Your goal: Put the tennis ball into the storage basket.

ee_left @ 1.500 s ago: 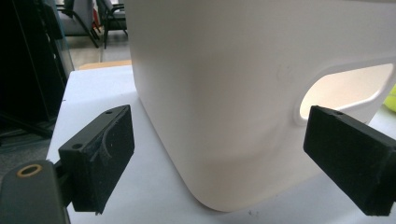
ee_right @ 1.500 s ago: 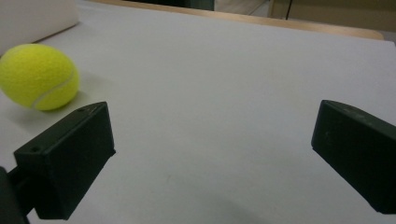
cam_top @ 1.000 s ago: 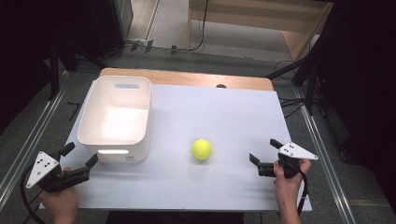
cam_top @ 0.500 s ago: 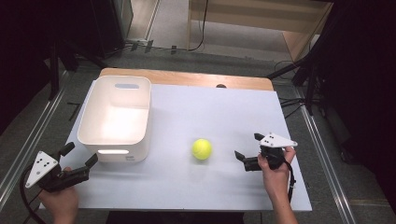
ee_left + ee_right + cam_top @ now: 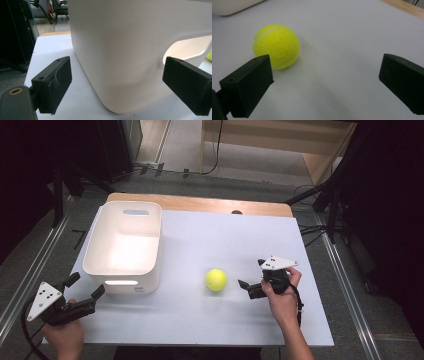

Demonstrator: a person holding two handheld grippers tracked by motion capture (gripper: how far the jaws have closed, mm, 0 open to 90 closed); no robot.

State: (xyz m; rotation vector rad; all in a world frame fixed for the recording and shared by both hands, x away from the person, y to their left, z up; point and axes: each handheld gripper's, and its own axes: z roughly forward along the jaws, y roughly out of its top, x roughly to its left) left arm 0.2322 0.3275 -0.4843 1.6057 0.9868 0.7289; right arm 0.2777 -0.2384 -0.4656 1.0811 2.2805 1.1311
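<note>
One tennis ball (image 5: pixel 216 280), one white bin (image 5: pixel 124 247).

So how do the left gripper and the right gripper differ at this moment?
The left gripper sits at the table's near left corner, facing the white bin's wall; the right gripper sits right of centre, aimed at the tennis ball. The bin nearly spans the left gripper's opening, while the ball lies off towards one jaw of the right gripper. Both are open and hold nothing.
</note>
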